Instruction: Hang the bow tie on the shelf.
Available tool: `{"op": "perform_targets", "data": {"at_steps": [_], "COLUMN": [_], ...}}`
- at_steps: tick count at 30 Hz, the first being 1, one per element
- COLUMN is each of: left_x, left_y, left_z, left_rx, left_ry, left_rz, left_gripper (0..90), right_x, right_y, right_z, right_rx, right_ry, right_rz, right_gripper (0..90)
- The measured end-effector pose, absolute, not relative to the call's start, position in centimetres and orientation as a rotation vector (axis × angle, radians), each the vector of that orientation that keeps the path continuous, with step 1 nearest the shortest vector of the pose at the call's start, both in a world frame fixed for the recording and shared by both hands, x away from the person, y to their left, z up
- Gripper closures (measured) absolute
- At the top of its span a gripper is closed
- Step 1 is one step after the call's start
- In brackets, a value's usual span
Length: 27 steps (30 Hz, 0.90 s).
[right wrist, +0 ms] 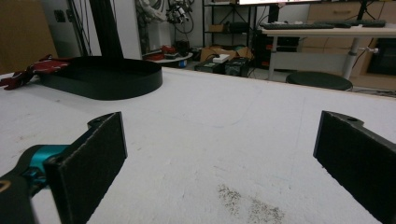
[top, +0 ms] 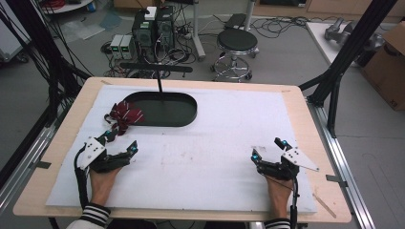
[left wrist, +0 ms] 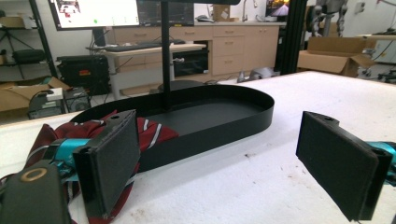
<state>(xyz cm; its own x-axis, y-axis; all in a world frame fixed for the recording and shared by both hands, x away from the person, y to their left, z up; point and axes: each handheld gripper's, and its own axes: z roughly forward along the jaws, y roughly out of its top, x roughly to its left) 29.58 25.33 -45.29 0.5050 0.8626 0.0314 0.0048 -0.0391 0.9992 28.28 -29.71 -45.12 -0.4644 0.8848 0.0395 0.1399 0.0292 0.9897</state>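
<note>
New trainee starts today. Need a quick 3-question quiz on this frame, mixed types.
1. True or false: the red striped cloth lies fully inside the black tray.
2. Multiple choice: the left tongs are A) shut on the cloth, B) open with nothing between the jaws, C) shut on the tray rim.
3. Short answer: which tongs are nearer the cloth?

Key
1. False: it drapes over the tray's left end onto the white mat.
2. B.
3. The left ones; the right tongs sit open over bare mat, far from the cloth.
</note>
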Motion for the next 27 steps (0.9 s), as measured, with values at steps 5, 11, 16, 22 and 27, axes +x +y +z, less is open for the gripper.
{"op": "perform_targets", "data": {"at_steps": [5,11,16,22,27], "left_x": [29.6,30.0,30.7,31.7,32.7], "left_y": [25.4,25.9,27.4,28.4,29.1], "left_z": [-45.3,-44.6,-42.6,-40.7,-39.2], "left_rx": [1.449,1.505,1.552,1.608,1.663], "left_ry": [0.805,0.862,0.903,0.918,0.948], "left_rz": [0.818,0.783,0.758,0.750,0.737], "left_gripper": [13.6,12.4,12.2,12.2,12.4], "right_x": [28.3,28.3,28.3,28.3,28.3], "right_y": [-29.7,-29.8,-29.8,-29.8,-29.8], "right_z": [-45.1,-45.1,-45.1,-45.1,-45.1], "right_rx": [1.050,1.059,1.054,1.055,1.059], "right_ry": [1.668,1.670,1.671,1.670,1.674], "right_rz": [1.494,1.500,1.503,1.504,1.503], "right_gripper": [1.5,1.5,1.5,1.5,1.5]}}
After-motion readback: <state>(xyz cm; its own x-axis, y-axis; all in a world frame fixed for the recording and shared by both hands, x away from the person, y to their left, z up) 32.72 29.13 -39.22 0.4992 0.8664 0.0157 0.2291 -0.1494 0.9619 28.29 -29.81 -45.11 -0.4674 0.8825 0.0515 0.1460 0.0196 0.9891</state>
